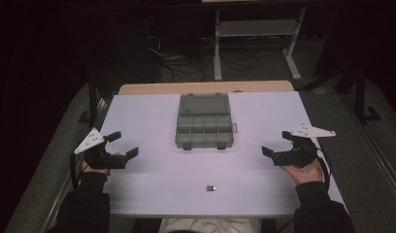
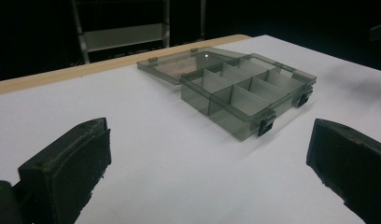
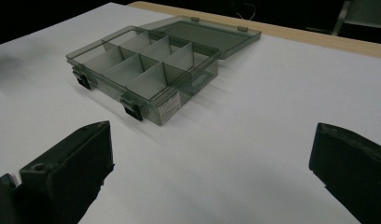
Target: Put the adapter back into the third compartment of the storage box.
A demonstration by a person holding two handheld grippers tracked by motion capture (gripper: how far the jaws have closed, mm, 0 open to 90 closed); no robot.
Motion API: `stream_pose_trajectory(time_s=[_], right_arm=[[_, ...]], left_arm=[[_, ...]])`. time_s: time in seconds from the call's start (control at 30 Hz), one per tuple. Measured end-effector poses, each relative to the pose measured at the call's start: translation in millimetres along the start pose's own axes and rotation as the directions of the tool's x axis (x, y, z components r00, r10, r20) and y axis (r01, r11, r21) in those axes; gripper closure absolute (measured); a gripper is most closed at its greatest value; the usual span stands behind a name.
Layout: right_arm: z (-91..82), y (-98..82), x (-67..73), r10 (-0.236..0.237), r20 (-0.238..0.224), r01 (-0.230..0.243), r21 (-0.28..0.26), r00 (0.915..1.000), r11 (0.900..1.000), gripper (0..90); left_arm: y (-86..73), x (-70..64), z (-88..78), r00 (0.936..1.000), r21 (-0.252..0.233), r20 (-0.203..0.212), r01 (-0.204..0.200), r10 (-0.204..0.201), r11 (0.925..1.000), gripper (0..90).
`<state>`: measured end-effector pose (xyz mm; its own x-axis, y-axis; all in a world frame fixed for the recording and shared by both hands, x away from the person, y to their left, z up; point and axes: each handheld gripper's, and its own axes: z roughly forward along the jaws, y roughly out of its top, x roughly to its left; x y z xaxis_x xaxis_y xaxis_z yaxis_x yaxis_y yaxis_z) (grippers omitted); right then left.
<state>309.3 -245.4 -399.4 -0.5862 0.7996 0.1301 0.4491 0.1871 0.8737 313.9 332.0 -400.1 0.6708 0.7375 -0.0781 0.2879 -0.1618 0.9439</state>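
A grey see-through compartment box (image 1: 204, 127) lies open in the middle of the white table (image 1: 152, 116), its lid folded flat toward the far side. The box (image 2: 247, 91) has several empty compartments and two dark latches on its near wall. It shows again, the box (image 3: 146, 70), from the other side. A small dark part (image 1: 211, 188) lies near the table's front edge. My left gripper (image 1: 122, 144) rests at the left edge, open and empty. My right gripper (image 1: 277, 143) rests at the right edge, open and empty. Both sit well apart from the box.
A bare wooden strip (image 1: 206, 87) runs along the table's far edge. Beyond it stand a white metal frame (image 1: 254, 29) and loose cables (image 1: 172, 63) on the dark floor. The person's dark sleeves (image 1: 87, 204) come in at the bottom corners.
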Motion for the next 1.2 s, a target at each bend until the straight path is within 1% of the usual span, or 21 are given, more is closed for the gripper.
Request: stream_pose_trajectory(time_s=[0.33, 0.37, 0.5, 0.77, 1.03, 1.2], right_arm=[[-0.3, -0.1, 0.9, -0.002, -0.003, 0.002, 0.003, 1.0, 1.0, 0.0], [-0.2, -0.1, 0.9, -0.002, -0.003, 0.002, 0.003, 1.0, 1.0, 0.0], [-0.3, 0.3, 1.3, -0.007, -0.004, 0.007, 0.003, 1.0, 1.0, 0.0], [-2.0, 0.9, 1.8, -0.007, -0.003, 0.007, -0.004, 1.0, 1.0, 0.0], [-2.4, 2.6, 4.6, -0.025, 0.01, 0.025, 0.004, 0.9996, 1.0, 0.0], [-1.3, 4.7, 7.9, -0.032, 0.001, 0.032, 0.012, 0.9995, 0.999, 0.0]], left_arm=[[0.1, -0.1, -0.4, 1.0, -0.004, -0.001, -0.002, 0.002, 1.0, 0.0], [0.3, 0.1, -0.7, 1.0, -0.003, 0.0, -0.008, 0.008, 1.0, 0.0], [0.4, -0.3, -1.1, 1.0, -0.008, 0.002, -0.009, 0.009, 0.9999, 0.0], [0.5, -0.9, -1.4, 0.9999, -0.012, 0.002, -0.011, 0.011, 0.9999, 0.0], [0.3, -1.9, -1.0, 0.9999, -0.008, 0.006, -0.013, 0.013, 0.9999, 0.0], [0.3, -2.0, -0.9, 0.9999, -0.007, 0.003, -0.014, 0.014, 0.9999, 0.0]])
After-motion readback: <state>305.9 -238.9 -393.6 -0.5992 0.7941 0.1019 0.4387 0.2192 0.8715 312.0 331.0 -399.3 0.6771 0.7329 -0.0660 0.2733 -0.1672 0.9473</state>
